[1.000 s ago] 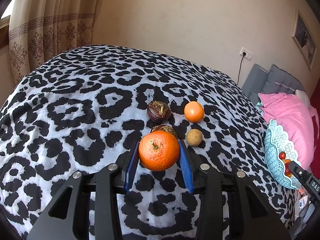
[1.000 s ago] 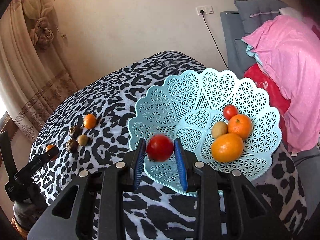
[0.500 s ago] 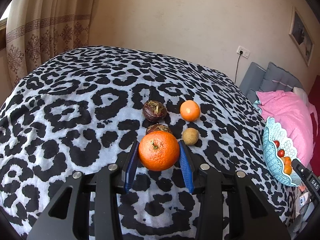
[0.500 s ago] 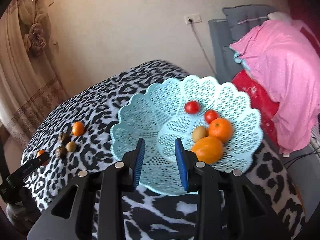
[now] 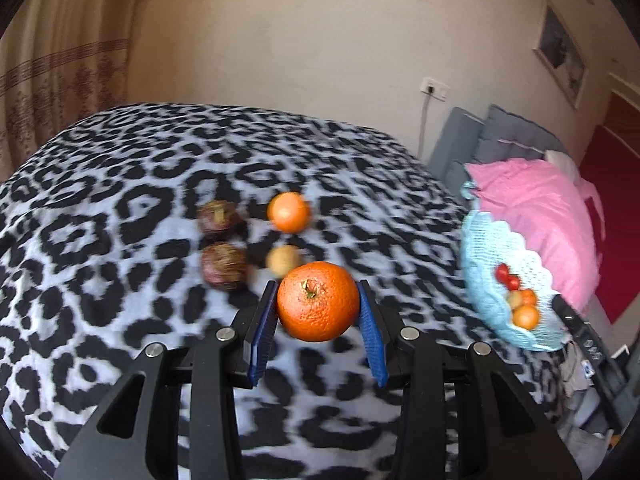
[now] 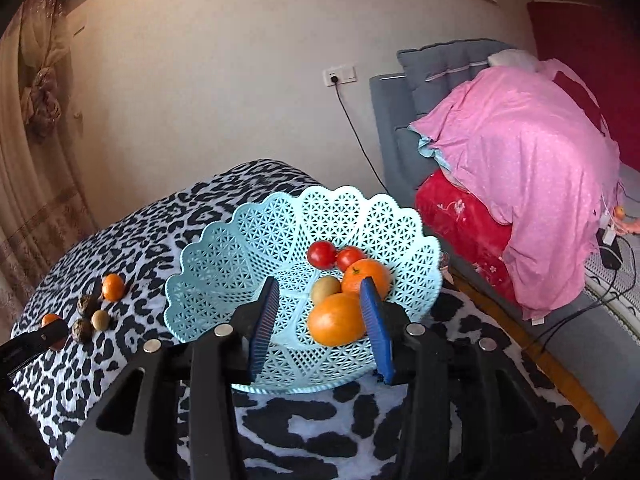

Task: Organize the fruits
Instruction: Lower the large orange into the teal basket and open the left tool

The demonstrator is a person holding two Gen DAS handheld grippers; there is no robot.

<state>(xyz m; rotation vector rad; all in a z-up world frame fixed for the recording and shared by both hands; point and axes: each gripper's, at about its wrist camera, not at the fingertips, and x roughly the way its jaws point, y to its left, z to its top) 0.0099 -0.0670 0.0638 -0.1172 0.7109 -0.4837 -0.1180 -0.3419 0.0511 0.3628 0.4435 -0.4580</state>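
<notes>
Leopard-print cover spread under both tools; beige wall and pink bedding beyond. Left gripper clamped the large orange, stem scar toward the camera, tilted down above the cloth. Right gripper, jaws opening with nothing between them, pointed down over the blue basket holding 5 fruits.

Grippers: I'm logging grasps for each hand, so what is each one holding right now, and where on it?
The left gripper clamps the large orange by its two sides, stem facing the camera. The right gripper, jaws opening, holds nothing.
</notes>
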